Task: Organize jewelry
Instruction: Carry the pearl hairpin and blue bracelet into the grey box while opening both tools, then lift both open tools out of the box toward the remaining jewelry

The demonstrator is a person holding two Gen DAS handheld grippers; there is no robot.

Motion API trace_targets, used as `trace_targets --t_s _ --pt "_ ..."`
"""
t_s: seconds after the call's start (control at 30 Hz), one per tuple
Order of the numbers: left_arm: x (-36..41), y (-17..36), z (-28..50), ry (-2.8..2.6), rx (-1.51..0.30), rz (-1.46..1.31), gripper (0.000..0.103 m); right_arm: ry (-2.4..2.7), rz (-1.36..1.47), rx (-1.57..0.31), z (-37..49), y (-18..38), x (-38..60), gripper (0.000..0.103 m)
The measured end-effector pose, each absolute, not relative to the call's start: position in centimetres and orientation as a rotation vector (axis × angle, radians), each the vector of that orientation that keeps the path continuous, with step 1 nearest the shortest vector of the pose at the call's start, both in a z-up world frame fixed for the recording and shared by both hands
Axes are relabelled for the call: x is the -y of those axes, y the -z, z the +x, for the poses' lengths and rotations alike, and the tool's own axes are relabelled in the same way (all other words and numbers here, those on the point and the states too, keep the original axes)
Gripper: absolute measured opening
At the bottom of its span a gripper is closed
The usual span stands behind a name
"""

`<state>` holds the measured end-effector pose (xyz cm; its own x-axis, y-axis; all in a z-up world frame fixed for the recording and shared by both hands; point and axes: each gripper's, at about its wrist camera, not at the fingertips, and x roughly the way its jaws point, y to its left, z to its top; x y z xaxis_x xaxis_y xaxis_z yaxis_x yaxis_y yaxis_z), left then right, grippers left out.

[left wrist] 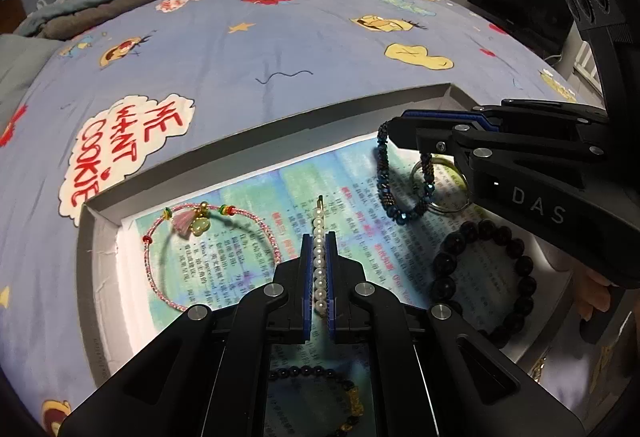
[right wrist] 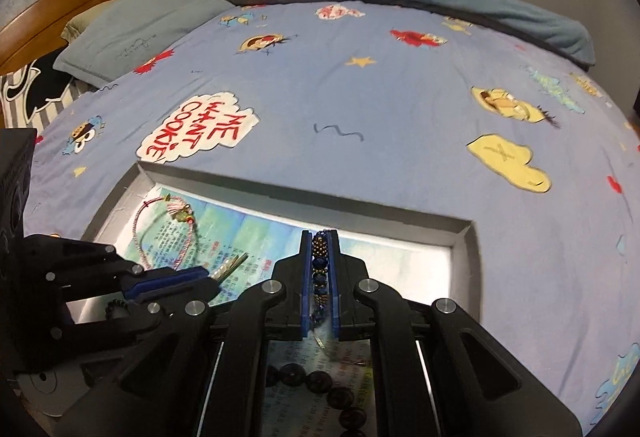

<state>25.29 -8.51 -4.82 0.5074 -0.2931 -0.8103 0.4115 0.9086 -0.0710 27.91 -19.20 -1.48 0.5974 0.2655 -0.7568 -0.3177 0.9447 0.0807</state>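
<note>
The left tool (left wrist: pixel 319 265) is clamped on a pearl hair clip (left wrist: pixel 319 237), and the right tool (right wrist: pixel 320 269) is clamped on a blue beaded bracelet (right wrist: pixel 320 265), both over a shallow grey box (left wrist: pixel 90 237) on the bed (left wrist: pixel 280 37). A pink bracelet (left wrist: pixel 208 233) lies near the box's far left corner.
</note>
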Motion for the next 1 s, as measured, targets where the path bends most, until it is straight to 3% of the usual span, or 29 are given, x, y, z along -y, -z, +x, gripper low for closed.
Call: trace_targets --t_s 0.3,0.43,0.8,1.0 --pt "8.4 4.9 25.4 0.432 -0.959 0.13 0.007 -0.368 -0.045 -0.914 28.3 1.8 19.3 0.009" --pt "8.2 4.6 25.3 0.423 -0.944 0.117 0.024 -0.354 -0.042 -0.895 27.9 1.3 19.7 0.027" --pt "7.5 2.2 22.5 0.4 -0.904 0.091 0.025 -0.327 0.0 -0.838 24.5 -1.3 21.7 0.042" --pt "6.6 0.6 20.2 0.356 -0.857 0.109 0.045 -0.295 -0.048 -0.816 21.3 -2.0 21.9 0.049"
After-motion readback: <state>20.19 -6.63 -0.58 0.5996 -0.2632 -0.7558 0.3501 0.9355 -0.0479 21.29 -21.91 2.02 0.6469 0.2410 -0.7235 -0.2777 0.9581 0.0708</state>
